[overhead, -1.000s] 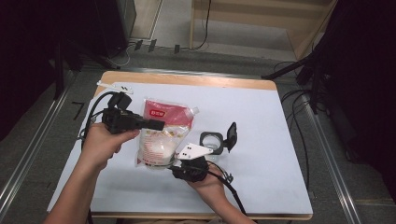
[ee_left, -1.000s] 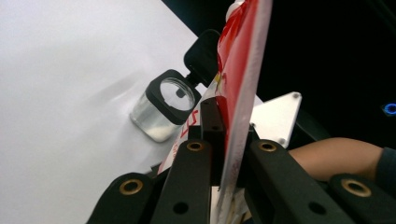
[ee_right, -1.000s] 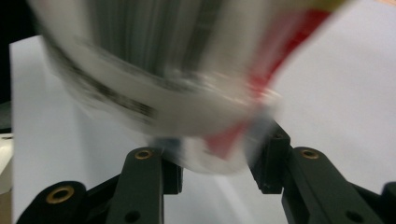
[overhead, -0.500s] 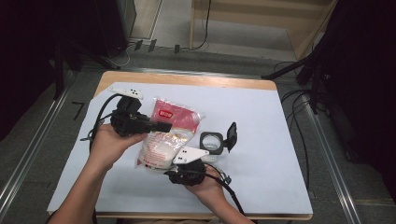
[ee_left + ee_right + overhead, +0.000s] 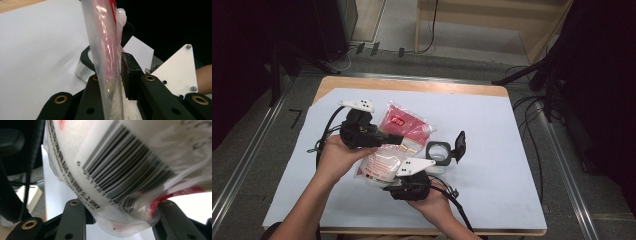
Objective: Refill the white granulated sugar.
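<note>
A clear plastic bag [image 5: 384,159] of white granules with a red top [image 5: 404,124] is held up between both hands over the white sheet. My left gripper [image 5: 393,138] grips it from the left, just below the red part. In the left gripper view the film [image 5: 105,50] runs up between the jaws of that gripper [image 5: 110,75] and one pad [image 5: 130,75] still touches it, though the jaws have just been opening a little. My right gripper [image 5: 387,176] holds the bag's lower end. The barcoded base [image 5: 120,157] sits wedged between the jaws of the right gripper [image 5: 120,212].
A round clear container with a black rim [image 5: 439,150] and an open hinged lid [image 5: 459,145] stands just right of the bag, near the right hand. The white sheet [image 5: 497,125] covers the wooden table. Black cables [image 5: 324,135] trail off the left gripper.
The left hand has moved a little to the right and nearer the person along the bag, and the bag's top has swung with it. The right hand has stayed put.
</note>
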Demonstrator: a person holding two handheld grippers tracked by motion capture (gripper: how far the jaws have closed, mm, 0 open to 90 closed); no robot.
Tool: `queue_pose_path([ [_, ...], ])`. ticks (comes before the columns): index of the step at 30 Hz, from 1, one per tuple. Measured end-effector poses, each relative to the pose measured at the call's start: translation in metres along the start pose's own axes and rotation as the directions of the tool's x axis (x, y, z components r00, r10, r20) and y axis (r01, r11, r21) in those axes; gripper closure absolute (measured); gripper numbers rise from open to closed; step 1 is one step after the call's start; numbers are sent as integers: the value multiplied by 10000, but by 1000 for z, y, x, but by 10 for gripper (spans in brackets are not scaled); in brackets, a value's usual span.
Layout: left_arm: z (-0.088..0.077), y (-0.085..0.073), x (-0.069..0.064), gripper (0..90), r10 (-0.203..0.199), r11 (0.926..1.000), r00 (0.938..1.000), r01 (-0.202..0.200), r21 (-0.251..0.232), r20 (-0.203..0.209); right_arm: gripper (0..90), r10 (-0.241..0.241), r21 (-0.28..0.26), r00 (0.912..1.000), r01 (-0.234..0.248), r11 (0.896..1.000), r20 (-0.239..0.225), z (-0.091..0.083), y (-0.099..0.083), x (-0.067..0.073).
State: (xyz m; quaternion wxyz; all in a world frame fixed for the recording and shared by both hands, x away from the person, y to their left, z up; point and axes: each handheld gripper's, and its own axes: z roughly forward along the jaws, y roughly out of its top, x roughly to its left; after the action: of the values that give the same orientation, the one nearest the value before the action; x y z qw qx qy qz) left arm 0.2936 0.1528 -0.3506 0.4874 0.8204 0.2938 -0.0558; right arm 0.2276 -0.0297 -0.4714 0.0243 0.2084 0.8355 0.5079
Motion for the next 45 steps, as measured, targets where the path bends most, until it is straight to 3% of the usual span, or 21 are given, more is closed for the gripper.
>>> queue_pose_path([
  [6,11,-2,-2,814,143,9999,9997,-142,-66,186,594,180,-50,9992,-182,9998,-346,-2,0,-1],
  [11,14,-4,-4,813,408,9989,9991,-405,-246,126,595,235,-16,9992,-236,9997,-319,-2,0,-1],
  [15,15,-5,0,804,291,9994,9994,-287,-180,190,596,289,-41,9992,-291,9996,-290,-3,-1,-1],
  [18,14,-6,3,806,142,9997,9988,-132,-228,458,596,304,-16,9989,-305,9995,-359,-2,-1,-1],
  [24,18,-10,5,781,353,9993,9966,-345,-110,740,597,231,54,9987,-229,9997,-455,-2,0,0],
  [28,21,-12,9,777,0,9999,9981,7,-104,615,598,294,121,9989,-289,9995,-363,-2,-1,0],
  [30,23,-13,11,777,-110,9999,9971,117,-98,755,600,285,164,9989,-279,9995,-372,-2,-2,1],
  [35,32,-13,8,782,-258,9994,9963,239,244,819,614,-161,394,9994,173,9991,-318,2,-3,9],
  [38,36,-12,5,787,-237,9989,9972,208,409,706,616,-127,467,9996,139,9988,-267,4,-4,10],
  [40,38,-12,4,791,-377,9984,9975,351,438,595,609,-30,470,9999,38,9989,-165,4,-6,11],
  [42,41,-12,4,792,-722,9963,9940,682,515,820,591,-31,472,9999,36,9989,-108,5,-6,11],
  [45,44,-10,2,791,-906,9938,9942,864,703,579,580,70,542,9999,-64,9985,-99,6,-6,12],
])
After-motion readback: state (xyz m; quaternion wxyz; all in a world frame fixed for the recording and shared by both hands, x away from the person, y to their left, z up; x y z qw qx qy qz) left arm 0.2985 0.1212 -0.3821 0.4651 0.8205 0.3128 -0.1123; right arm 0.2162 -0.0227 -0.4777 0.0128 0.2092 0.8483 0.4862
